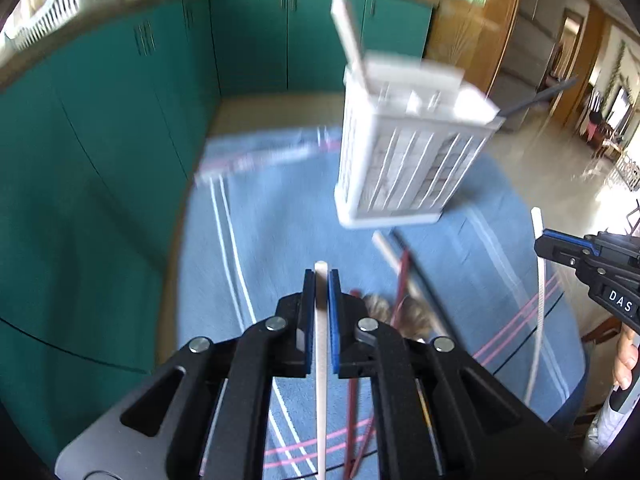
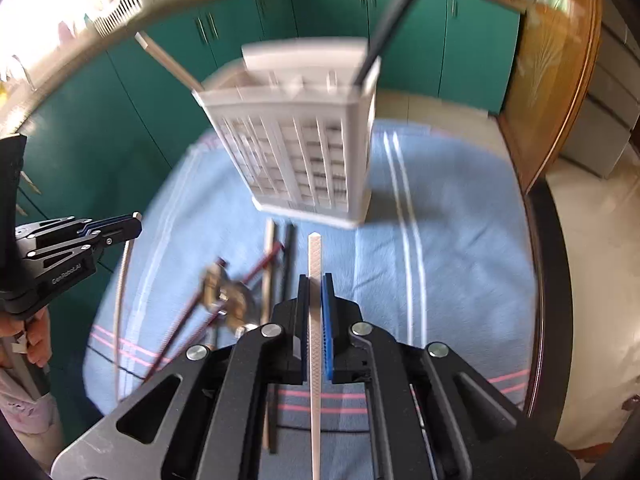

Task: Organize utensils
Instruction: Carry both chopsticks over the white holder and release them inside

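A white slotted utensil holder (image 1: 404,148) (image 2: 308,140) stands on a blue striped cloth (image 1: 280,220) (image 2: 440,240); a white stick and a black stick lean out of its top. My left gripper (image 1: 321,280) is shut on a white chopstick (image 1: 321,360), lifted above the cloth. My right gripper (image 2: 315,284) is shut on a white textured chopstick (image 2: 315,340), also raised; it shows at the right edge of the left wrist view (image 1: 540,248). Dark red chopsticks (image 2: 192,320), a black one (image 2: 287,256) and a beige one (image 2: 267,272) lie on the cloth with a metal utensil (image 2: 226,300).
Teal cabinets (image 1: 120,120) (image 2: 400,40) curve behind the cloth's far and left sides. A white basket (image 1: 52,12) sits on the counter above them. A wooden door frame (image 2: 552,80) and pale floor (image 1: 560,168) lie to the right. A person's fingers (image 1: 626,360) hold the right gripper's handle.
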